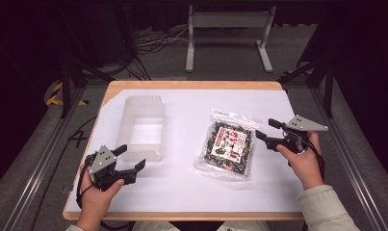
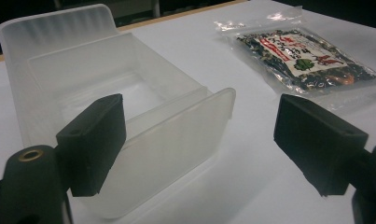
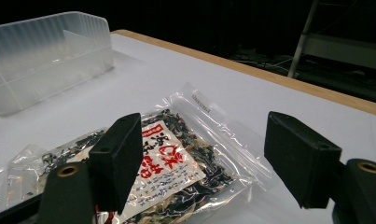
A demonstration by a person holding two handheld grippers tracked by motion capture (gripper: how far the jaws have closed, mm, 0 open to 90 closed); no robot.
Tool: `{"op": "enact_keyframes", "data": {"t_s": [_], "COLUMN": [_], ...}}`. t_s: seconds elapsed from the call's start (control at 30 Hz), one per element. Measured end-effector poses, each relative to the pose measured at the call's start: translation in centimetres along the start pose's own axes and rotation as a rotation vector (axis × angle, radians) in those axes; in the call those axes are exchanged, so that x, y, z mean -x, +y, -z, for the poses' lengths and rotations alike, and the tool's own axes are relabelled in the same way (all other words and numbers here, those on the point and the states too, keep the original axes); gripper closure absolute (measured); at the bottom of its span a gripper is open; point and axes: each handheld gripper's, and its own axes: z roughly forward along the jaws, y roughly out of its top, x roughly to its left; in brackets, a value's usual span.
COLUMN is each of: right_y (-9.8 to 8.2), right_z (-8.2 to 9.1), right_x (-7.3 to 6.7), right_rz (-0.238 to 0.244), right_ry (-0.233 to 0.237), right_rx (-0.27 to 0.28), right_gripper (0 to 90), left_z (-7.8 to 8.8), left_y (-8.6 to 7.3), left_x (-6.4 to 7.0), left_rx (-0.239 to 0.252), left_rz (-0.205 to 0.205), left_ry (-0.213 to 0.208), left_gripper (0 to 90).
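Packet [image 1: 226, 147] of dried food lies flat mid-table, right of the plastic bin [image 1: 142, 126]; we judge it light, soft, slippery. Right gripper [image 1: 265, 129] gapes beside its edge; left gripper [image 1: 132, 156] also wide, empty.

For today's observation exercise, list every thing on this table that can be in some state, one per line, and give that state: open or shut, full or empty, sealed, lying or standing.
Translucent plastic container: lidless, empty, standing upright on the table.
Bag of dried food: sealed, full, lying flat, label up.
Left hand-held gripper: open, holding nothing, beside the container's near end.
Right hand-held gripper: open, holding nothing, at the bag's right edge.
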Motion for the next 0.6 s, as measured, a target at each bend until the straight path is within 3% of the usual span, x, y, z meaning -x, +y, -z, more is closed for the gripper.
{"op": "enact_keyframes", "data": {"t_s": [0.3, 0.6], "right_y": [0.9, 0.5], "right_z": [-1.9, -4.0], "right_x": [1.2, 2.9], "right_rz": [-0.009, -0.078], "right_ry": [-0.013, -0.017], "right_rx": [-0.036, -0.062], "right_gripper": [27.6, 26.8], "left_z": [0.1, 0.5], "left_y": [0.0, 0.2], "left_x": [0.1, 0.3], "left_rx": [0.002, 0.029], "left_rz": [0.000, -0.006], "left_ry": [-0.006, -0.004], "left_gripper": [17.9, 16.5]}}
